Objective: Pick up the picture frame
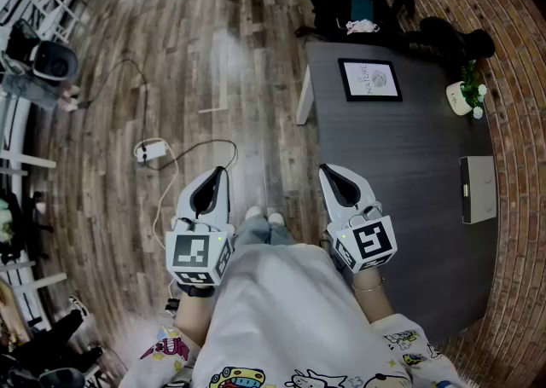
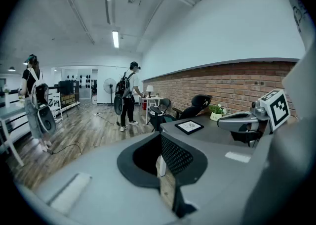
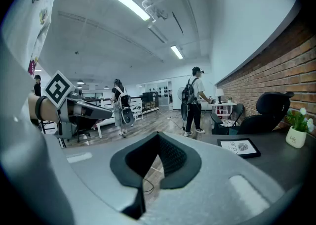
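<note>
1. You're holding the left gripper (image 1: 218,175) with its jaws pressed fully together. Nothing is sitting between them, just the dark dimpled pads (image 2: 174,156) meeting at the tip.
2. You're doing the same with the right gripper (image 1: 329,173): jaws closed, empty, hovering by your waist near the table's front edge.
3. Progress-wise, I'd say you're basically at the starting line. Neither claw is touching anything, so the approach, the grab and the lift are all waiting to be done.
4. The picture frame (image 1: 370,79) is lying flat near the far left corner of the table (image 1: 401,156), well apart from both claws. The right one is sitting closer to it.
5. The frame is looking like a thin black rectangular border around a white print with a round leafy motif. It's low and flat, so I'm guessing you'll be pinching an edge rather than spanning it.
6. The tabletop is showing a dark grey, matte, wood-grain surface. A small potted plant (image 1: 465,96) and a pale flat box (image 1: 478,188) are sitting along its right side, with plank floor (image 1: 213,62) on the left and brick wall (image 1: 512,54) curving behind.
</note>
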A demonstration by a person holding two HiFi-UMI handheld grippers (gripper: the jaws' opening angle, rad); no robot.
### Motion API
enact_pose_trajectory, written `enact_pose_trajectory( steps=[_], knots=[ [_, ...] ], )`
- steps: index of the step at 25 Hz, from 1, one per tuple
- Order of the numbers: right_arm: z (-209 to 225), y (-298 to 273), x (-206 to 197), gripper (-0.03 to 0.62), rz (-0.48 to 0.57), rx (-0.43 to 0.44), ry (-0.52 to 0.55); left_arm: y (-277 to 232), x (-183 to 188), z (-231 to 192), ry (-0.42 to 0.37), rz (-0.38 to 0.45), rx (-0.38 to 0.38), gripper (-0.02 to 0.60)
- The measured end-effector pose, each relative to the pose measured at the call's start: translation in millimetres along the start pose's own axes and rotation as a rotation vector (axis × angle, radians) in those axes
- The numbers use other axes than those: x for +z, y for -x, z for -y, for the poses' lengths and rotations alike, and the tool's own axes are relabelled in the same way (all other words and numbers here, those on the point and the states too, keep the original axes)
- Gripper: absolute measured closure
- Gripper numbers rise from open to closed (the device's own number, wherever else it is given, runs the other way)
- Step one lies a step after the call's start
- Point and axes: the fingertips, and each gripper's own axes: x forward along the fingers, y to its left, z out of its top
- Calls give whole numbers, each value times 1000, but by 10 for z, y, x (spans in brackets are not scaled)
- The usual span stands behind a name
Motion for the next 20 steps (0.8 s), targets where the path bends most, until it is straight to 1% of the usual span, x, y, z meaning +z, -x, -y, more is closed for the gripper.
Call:
enact_pose_trajectory(
  steps=[4, 9, 10, 12, 13, 14, 20],
  knots=[
    [38, 19, 34, 592, 16, -6, 3, 3, 3, 9, -4, 1, 3, 565],
    [43, 37, 69, 591, 44, -18, -31, 82, -18, -34, -6, 5, 17, 563],
    [32, 41, 80, 581, 51, -14, -37, 96, -22, -42, -6, 6, 20, 563],
    [7, 33, 96, 531, 59, 1, -51, 112, -23, -62, -5, 11, 25, 563],
    [-5, 21, 98, 519, 60, 6, -55, 115, -25, -74, -2, 12, 27, 561],
    [-16, 7, 97, 508, 58, 9, -56, 112, -31, -85, 0, 12, 26, 540],
    [-12, -159, 68, 461, 37, 25, -67, -51, -11, -178, 11, 21, 7, 512]
  ],
)
